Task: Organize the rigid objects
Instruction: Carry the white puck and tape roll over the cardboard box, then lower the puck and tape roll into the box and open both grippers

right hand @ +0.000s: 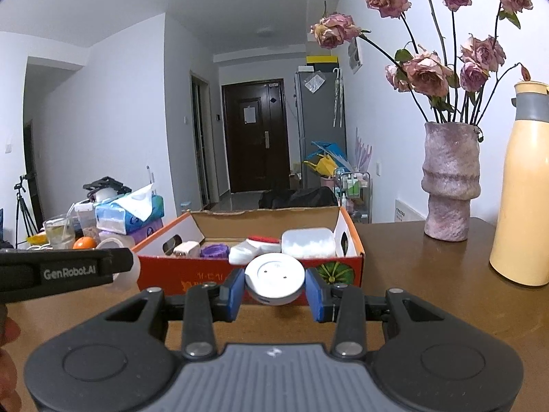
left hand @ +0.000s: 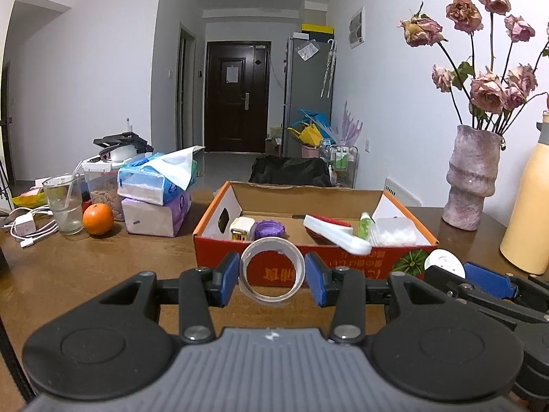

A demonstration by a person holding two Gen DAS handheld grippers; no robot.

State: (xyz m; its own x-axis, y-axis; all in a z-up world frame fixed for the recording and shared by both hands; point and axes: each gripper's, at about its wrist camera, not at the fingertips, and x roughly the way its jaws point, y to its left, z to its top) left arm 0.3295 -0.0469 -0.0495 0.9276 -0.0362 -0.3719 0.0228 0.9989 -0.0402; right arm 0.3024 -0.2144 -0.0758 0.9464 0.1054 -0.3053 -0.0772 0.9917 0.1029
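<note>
Nearest to the left wrist camera, the left gripper is clenched on a roll of clear tape. The two blue pads press its outer rim from 9 and 3 o'clock, so the ring stands upright with its hole facing the camera. I think this hold keeps the thin ring from twisting on the way to the box.

In the right wrist view, the right gripper grasps a round white disc in the same way, one pad on each side. The disc is tilted a little, its flat face up. Both things hang above the brown table, just before the near wall of the cardboard box.

The box is open on top, at 12 o'clock from both grippers, probably so that things can go in from above. Inside it I count five or six things: one white charger, one purple lid, one white brush with a red part, one small green bottle, one clear case of cotton.

Farther, at 10 o'clock: one glass, one orange, two tissue packs stacked. At 2 o'clock: one vase of dried roses and one yellow flask.
</note>
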